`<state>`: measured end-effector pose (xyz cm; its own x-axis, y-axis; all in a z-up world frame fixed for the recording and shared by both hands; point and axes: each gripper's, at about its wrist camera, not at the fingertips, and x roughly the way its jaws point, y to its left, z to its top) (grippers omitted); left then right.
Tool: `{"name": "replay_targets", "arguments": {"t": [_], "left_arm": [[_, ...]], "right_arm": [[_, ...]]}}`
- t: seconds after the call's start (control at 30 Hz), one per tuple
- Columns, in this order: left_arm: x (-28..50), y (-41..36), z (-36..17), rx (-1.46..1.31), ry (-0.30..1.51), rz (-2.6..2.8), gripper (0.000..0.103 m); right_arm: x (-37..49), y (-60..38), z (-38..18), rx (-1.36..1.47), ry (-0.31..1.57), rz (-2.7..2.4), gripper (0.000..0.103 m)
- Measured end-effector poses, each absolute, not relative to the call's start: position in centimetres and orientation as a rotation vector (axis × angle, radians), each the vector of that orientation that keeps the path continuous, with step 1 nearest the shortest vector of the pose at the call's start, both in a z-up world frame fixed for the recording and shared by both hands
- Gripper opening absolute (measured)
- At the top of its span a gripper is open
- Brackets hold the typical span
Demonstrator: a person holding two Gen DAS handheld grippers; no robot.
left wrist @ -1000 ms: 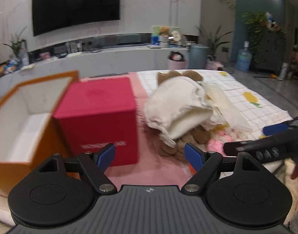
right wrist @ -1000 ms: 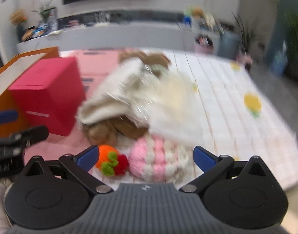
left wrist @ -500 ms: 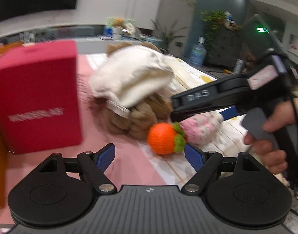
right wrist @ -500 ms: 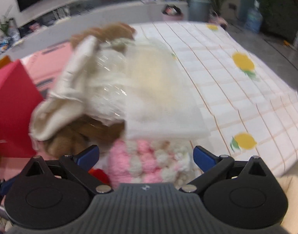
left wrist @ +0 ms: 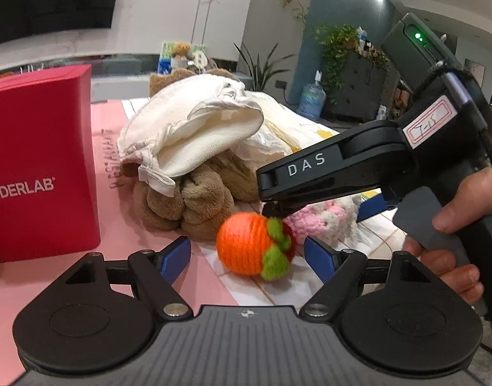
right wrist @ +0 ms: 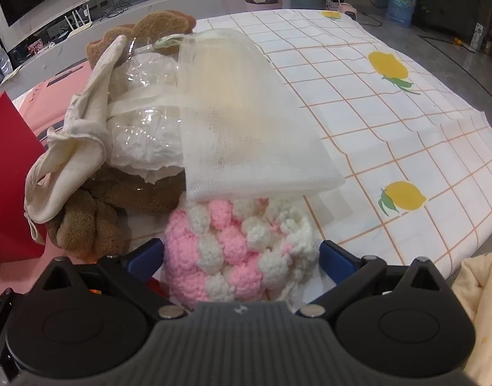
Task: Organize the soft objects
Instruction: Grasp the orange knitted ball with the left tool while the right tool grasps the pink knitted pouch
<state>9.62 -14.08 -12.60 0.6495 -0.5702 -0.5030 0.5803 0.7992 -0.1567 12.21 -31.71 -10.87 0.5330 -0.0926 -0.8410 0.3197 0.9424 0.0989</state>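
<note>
An orange yarn ball with green leaves (left wrist: pixel 253 245) lies on the table between the open fingers of my left gripper (left wrist: pixel 247 255). A pink and white crocheted item (right wrist: pixel 239 246) sits between the open fingers of my right gripper (right wrist: pixel 241 257); it also shows in the left wrist view (left wrist: pixel 323 218) under the right gripper's body (left wrist: pixel 358 167). Behind them is a pile: a cream drawstring bag (left wrist: pixel 194 128), a brown plush towel (left wrist: pixel 194 202), a clear plastic pack (right wrist: pixel 143 122) and a white mesh cloth (right wrist: pixel 246 122).
A red box (left wrist: pixel 37 173) stands at the left on a pink mat (left wrist: pixel 117 241). The table carries a white checked cloth with lemons (right wrist: pixel 390 103). A yellowish cloth (right wrist: pixel 480 305) hangs at the right edge.
Both grippers moved forward and lower toward the pile. The orange ball now sits between the left fingers and the crocheted item between the right fingers. The orange box left the view.
</note>
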Motion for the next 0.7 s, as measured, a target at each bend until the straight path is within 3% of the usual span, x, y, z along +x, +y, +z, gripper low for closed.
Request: {"name": "replay_targets", "arguments": {"t": [0.1, 0.17, 0.23, 0.7], "left_arm": [[9.7, -13.9, -13.1, -0.011, 0.566, -0.658, 0.078], [9.5, -13.9, -13.2, -0.006, 0.561, -0.663, 0.061], [9.3, -13.9, -13.2, 0.001, 0.556, -0.671, 0.055], [7.4, -13.5, -13.3, 0.038, 0.533, -0.667, 0.054]], "right_arm": [[11.9, -31.9, -10.6, 0.276, 0.967, -0.25, 0.1], [11.9, -32.4, -10.6, 0.304, 0.958, -0.249, 0.1], [12.0, -32.9, -10.6, 0.333, 0.951, -0.252, 0.1], [13.0, -31.5, -11.1, 0.176, 0.908, -0.243, 0.099]]}}
